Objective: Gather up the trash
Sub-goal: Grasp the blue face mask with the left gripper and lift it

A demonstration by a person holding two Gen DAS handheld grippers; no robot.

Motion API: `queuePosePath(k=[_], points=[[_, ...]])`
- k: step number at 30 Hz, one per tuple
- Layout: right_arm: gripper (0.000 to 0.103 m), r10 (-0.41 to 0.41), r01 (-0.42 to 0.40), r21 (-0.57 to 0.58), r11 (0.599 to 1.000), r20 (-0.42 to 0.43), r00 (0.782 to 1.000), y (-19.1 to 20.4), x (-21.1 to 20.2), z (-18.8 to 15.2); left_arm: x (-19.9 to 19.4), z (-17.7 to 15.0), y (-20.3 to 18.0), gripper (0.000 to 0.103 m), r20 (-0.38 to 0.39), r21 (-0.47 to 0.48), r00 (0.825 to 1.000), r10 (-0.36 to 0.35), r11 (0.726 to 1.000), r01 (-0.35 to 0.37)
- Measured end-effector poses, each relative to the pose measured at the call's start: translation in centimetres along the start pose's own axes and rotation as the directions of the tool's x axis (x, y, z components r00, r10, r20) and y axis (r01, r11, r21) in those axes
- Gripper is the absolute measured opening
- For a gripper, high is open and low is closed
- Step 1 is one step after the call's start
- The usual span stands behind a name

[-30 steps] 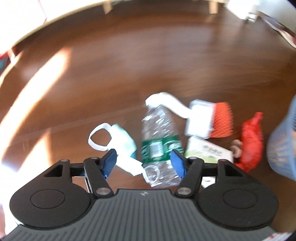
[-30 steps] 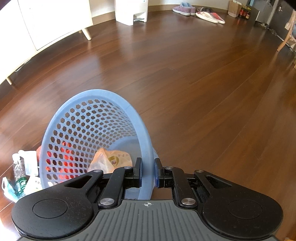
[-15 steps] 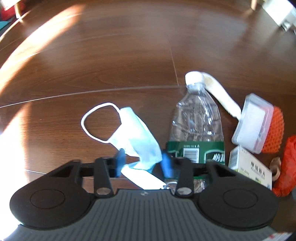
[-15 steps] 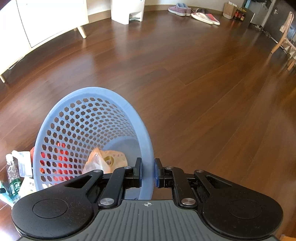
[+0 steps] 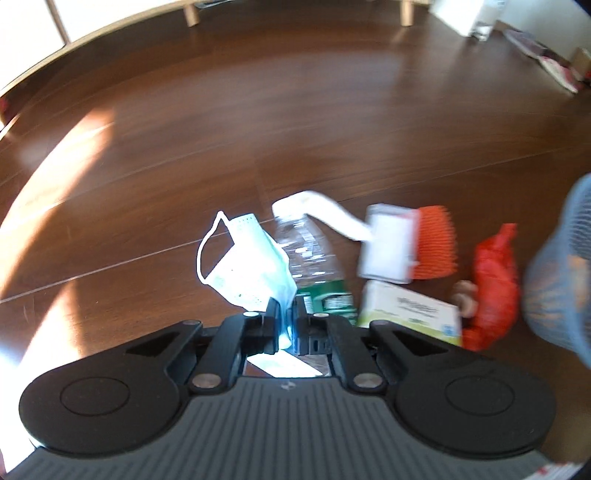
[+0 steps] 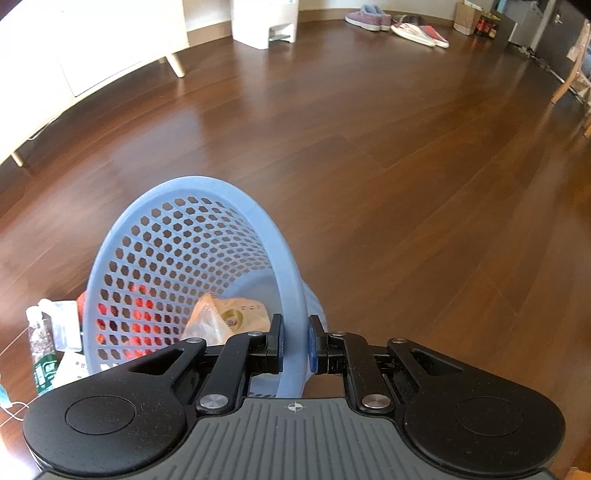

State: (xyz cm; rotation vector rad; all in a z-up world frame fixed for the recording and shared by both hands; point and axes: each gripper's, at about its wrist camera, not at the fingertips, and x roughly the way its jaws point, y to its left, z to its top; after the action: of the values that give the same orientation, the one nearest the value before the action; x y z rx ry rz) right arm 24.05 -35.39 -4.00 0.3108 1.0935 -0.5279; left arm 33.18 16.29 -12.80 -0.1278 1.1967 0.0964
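Note:
My left gripper [image 5: 286, 325] is shut on a light blue face mask [image 5: 251, 266], which hangs lifted above the wood floor with its white ear loop to the left. Behind it lie a clear plastic bottle [image 5: 314, 254] with a green label, a white paper strip [image 5: 332, 218], a clear box on an orange net [image 5: 436, 243], a white-green carton [image 5: 410, 310] and a red bag [image 5: 495, 273]. My right gripper [image 6: 295, 347] is shut on the rim of a tilted blue perforated basket [image 6: 177, 258]. A tan bag [image 6: 225, 317] lies inside the basket.
White cabinets on wooden legs [image 6: 177, 66] stand along the far wall, with a white bin [image 6: 266, 22] beside them. Slippers [image 6: 399, 22] and a cardboard box [image 6: 467, 18] sit at the far right. Open brown floor stretches ahead of the basket.
My left gripper went from open around the bottle to the mask, closed on it and lifted it off the floor. The right gripper kept holding the basket, barely moving.

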Motion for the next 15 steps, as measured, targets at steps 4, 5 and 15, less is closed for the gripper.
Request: queuePosePath(k=[4,5,15], points=[[0.009,0.020,-0.020,-0.013,1.000,0.004,1.000,0.4,-0.2,-0.2,-3.2,1.0,-3.5,0.003,0.023,0.032,0.997,-0.075,0.997,0.074],[0.009,0.026,-0.026,-0.015,1.000,0.005,1.000,0.4,-0.2,-0.2,-4.0,1.2,-4.5,0.004,0.033,0.044,0.994,-0.101,0.994,0.100],[0.009,0.048,-0.047,-0.042,0.998,0.014,0.999,0.9,-0.5,-0.2,-8.2,2.6,-15.3,0.004,0.032,0.187,0.958,-0.286,0.943,0.276]])
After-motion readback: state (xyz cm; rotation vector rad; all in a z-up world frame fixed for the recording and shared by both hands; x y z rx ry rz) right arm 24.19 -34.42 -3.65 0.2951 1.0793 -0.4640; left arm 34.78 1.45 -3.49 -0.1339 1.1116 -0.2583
